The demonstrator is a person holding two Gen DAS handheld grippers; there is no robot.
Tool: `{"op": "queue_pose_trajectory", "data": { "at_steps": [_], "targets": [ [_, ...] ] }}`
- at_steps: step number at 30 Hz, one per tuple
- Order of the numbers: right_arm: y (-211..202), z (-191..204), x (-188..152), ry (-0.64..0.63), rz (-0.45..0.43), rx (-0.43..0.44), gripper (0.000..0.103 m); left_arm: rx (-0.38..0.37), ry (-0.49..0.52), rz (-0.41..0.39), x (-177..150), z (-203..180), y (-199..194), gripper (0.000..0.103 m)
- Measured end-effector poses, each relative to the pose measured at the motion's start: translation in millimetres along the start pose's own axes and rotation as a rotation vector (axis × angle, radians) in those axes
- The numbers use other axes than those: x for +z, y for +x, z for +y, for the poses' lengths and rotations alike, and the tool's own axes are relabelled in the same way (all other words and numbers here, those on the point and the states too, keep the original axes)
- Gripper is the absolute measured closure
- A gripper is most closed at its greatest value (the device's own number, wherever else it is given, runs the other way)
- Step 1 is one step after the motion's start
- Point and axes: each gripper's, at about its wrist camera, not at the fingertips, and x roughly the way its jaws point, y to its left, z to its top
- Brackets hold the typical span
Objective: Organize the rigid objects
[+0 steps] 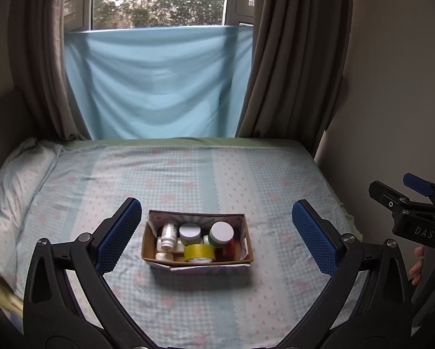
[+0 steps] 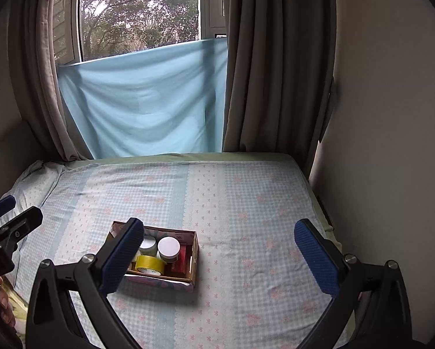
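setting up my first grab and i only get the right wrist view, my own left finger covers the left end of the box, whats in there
Observer: In the left wrist view, a white bottle lies in the left end of the box, tipped on its side.
Operator: anything under it
Observer: Yes, small white containers sit below it against the near wall; I can't tell what they are.
Operator: is the left gripper over the box or off to the side
Observer: The left gripper is open and lined up with the box, which shows between its fingers without touching them.
Operator: and mine from outside
Observer: The right gripper is open; the left view shows only part of it, at the bed's right edge.
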Motion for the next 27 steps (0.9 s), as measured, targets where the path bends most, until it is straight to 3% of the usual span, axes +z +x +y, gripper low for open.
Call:
{"op": "queue_pose_trajectory", "data": {
  "at_steps": [27],
  "targets": [
    [-0.6,1.5,3.8,0.002,0.005,0.001,0.0,0.019,-0.009,-0.004,1.5,6.8,-0.5,0.0]
  ]
}}
